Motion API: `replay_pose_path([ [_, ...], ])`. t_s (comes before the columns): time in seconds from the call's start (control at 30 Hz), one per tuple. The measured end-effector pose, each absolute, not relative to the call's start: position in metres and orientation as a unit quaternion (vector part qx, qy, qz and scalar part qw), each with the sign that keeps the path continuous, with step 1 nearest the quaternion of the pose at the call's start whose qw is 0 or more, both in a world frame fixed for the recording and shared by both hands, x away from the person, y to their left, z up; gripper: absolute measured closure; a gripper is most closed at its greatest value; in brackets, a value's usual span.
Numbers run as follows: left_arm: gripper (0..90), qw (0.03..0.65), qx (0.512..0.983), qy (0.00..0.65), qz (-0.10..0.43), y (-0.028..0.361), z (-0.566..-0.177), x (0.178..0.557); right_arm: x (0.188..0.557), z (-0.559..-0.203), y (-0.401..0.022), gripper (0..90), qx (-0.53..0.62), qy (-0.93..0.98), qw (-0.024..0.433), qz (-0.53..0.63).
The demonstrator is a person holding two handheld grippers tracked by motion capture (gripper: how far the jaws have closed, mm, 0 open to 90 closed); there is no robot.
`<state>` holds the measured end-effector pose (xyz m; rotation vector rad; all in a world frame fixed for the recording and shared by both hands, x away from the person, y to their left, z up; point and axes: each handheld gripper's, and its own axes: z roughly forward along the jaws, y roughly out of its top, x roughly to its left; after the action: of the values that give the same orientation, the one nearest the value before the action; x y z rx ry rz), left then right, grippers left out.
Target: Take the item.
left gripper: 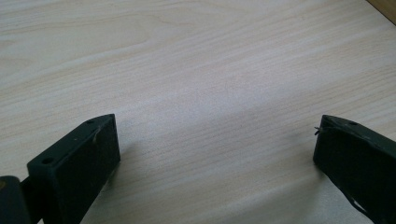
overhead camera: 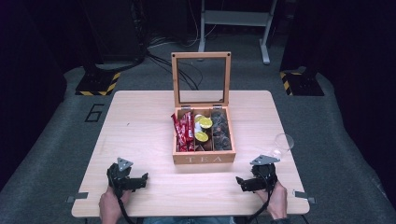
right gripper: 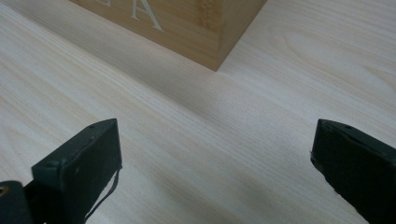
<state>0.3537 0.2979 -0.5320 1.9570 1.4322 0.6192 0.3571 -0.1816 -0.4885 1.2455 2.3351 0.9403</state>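
1. a pale wooden bench (overhead camera: 140, 135) fills the middle of the high view, standing on a grey floor (overhead camera: 51, 154) with dark surroundings across the top of the frame.
2. a wooden tea box (overhead camera: 203, 157) sits at the centre of the bench, its front marked "tea", and its glass-paned lid (overhead camera: 201, 78) stands upright at the far side.
3. inside the box, red packets (overhead camera: 184, 131) fill the left compartment, round yellow-topped capsules (overhead camera: 203, 129) lie in the middle one, and dark capsules (overhead camera: 221, 130) fill the right one.
4. a clear glass (overhead camera: 283, 143) stands near the right edge of the bench, to the right of the box and apart from it.
5. the left gripper (overhead camera: 140, 178) is at the lower left of the high view, held by the left hand (overhead camera: 110, 206), and rests low over the bench, pointing toward the centre. in the left gripper view (left gripper: 215, 140) its jaws stand wide apart over bare wood with nothing between them.
6. the right gripper (overhead camera: 243, 182) is at the lower right of the high view, held by the right hand (overhead camera: 278, 201), below the glass and pointing toward the centre. in the right gripper view (right gripper: 215, 144) its jaws are spread wide and hold nothing; the near corner of the box shows at the top of that frame, well clear of the jaws.
7. yellow-and-black striped bases (overhead camera: 98, 83) sit on the floor at the upper left and upper right.
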Motion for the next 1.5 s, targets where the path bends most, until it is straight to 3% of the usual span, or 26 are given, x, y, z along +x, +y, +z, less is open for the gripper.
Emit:
replay_pose_path([
  [0.6,0.3,0.314,0.742,0.543,0.235,0.298,-0.532,0.354,0.372,-0.452,-0.172,1.5,0.418,0.822,0.168,0.347],
  [1.5,0.3,0.314,0.742,0.543,0.235,0.298,-0.532,0.354,0.427,-0.417,-0.132,3.7,0.367,0.843,0.148,0.365],
])
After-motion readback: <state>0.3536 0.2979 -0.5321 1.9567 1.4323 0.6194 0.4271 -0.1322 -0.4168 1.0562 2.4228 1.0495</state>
